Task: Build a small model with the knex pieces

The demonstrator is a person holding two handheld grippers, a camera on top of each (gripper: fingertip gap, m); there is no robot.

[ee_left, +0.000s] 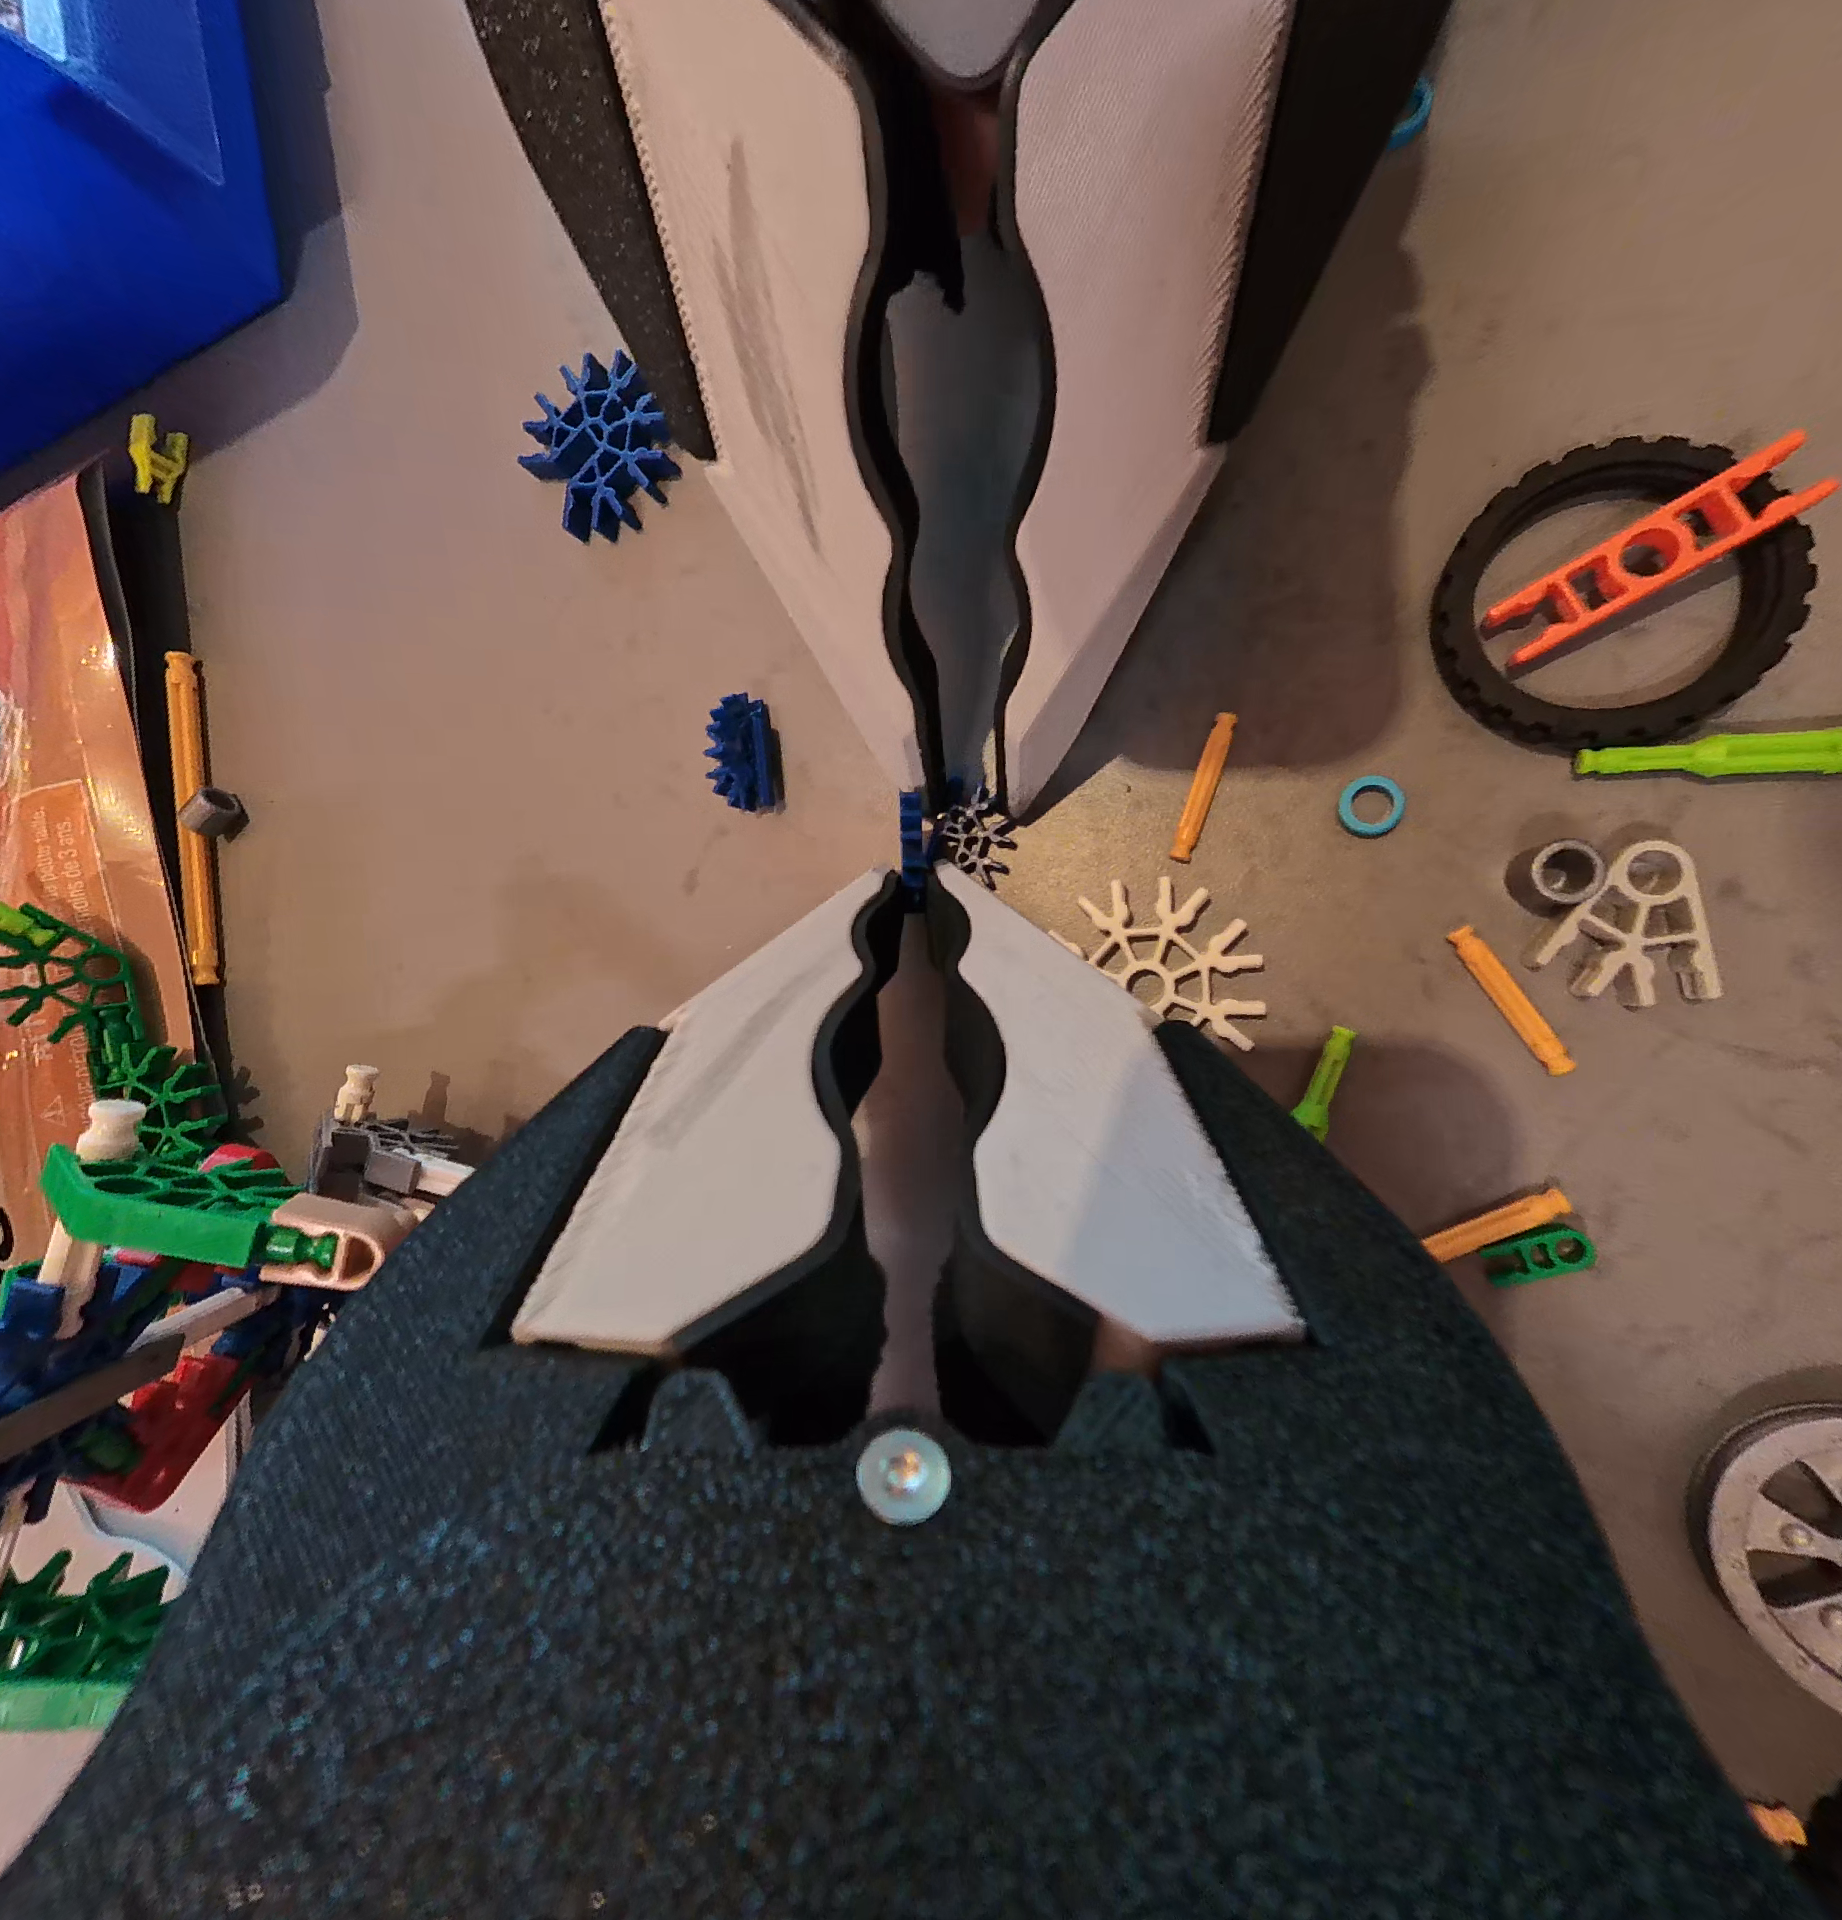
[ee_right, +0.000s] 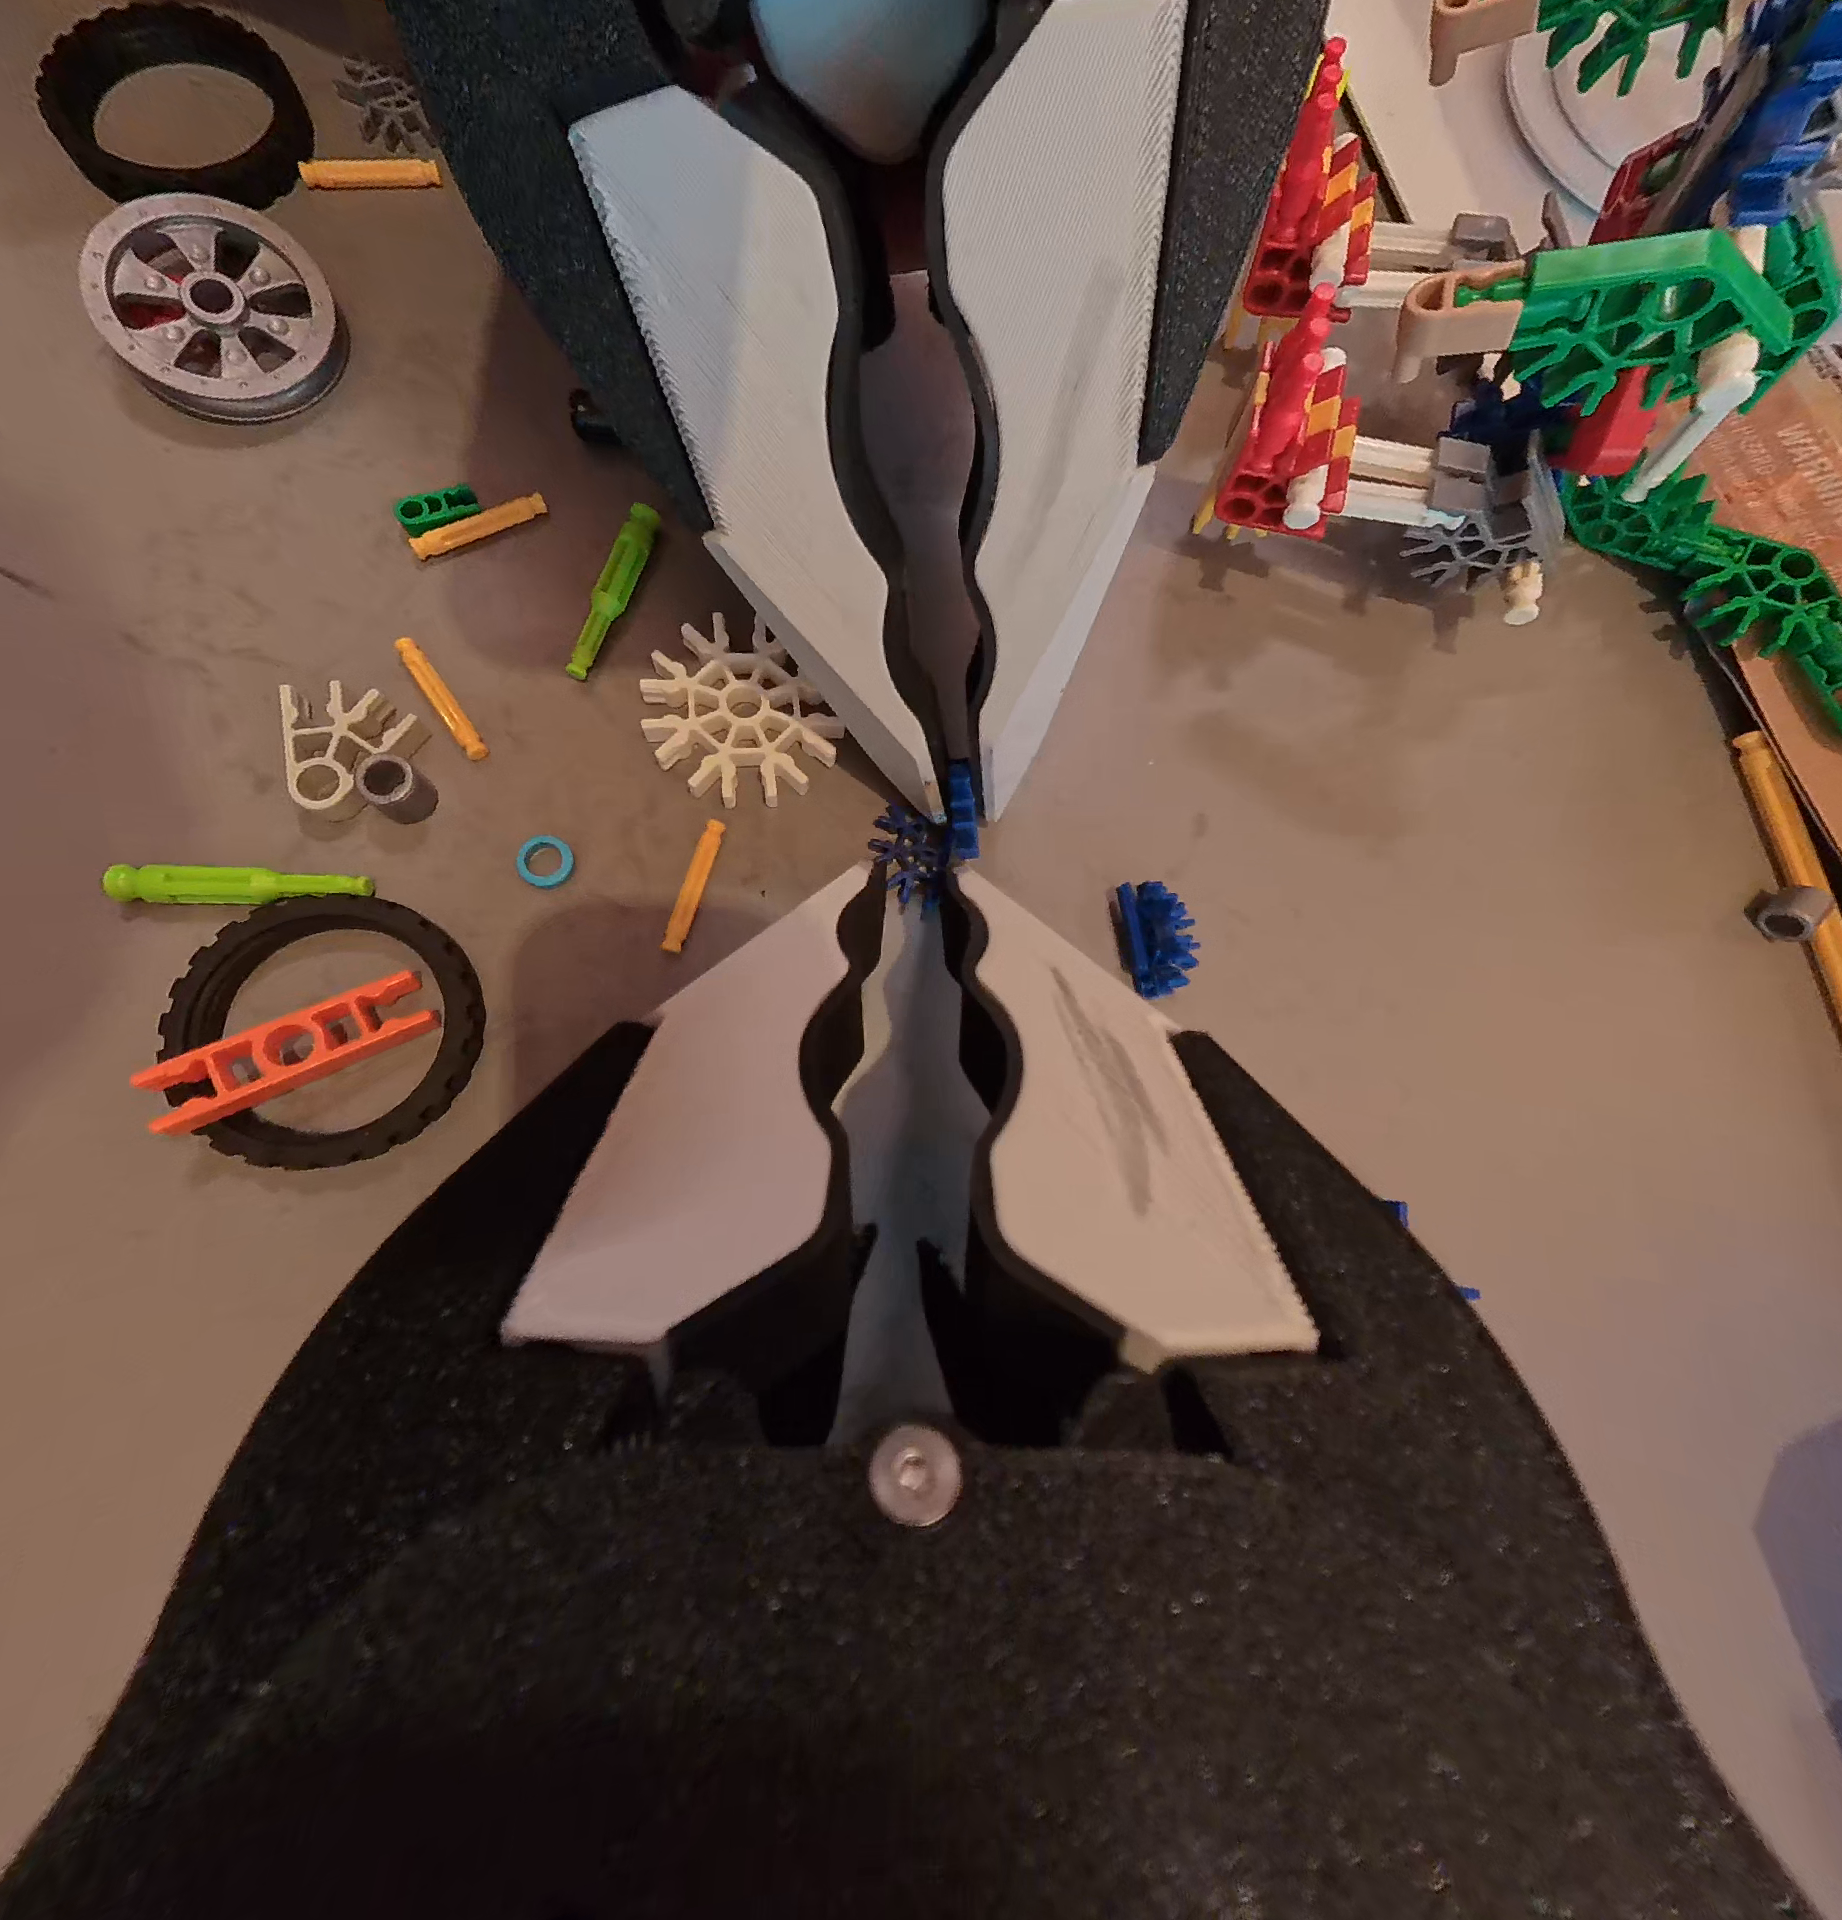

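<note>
My left gripper [ee_left: 912, 878] is shut on a small blue connector [ee_left: 912, 831], seen edge-on at its tips. My right gripper [ee_right: 912, 878] is shut on a dark blue snowflake connector [ee_right: 901, 857]. The two grippers point at each other, tip to tip, just above the grey table [ee_left: 481, 727]. The two connectors touch between the tips. The right gripper [ee_left: 964, 779] comes in from the top of the left wrist view. The left gripper [ee_right: 958, 774] does the same in the right wrist view.
Loose parts lie around: a white snowflake connector [ee_right: 735, 717], two more blue connectors [ee_left: 600, 457] [ee_left: 745, 748], yellow and green rods, a black tyre [ee_left: 1623, 592] with an orange piece, a silver wheel hub [ee_right: 210, 301]. A built model [ee_right: 1623, 343] and a blue box [ee_left: 96, 208] stand at one side. The grippers are tip to tip, or close to it.
</note>
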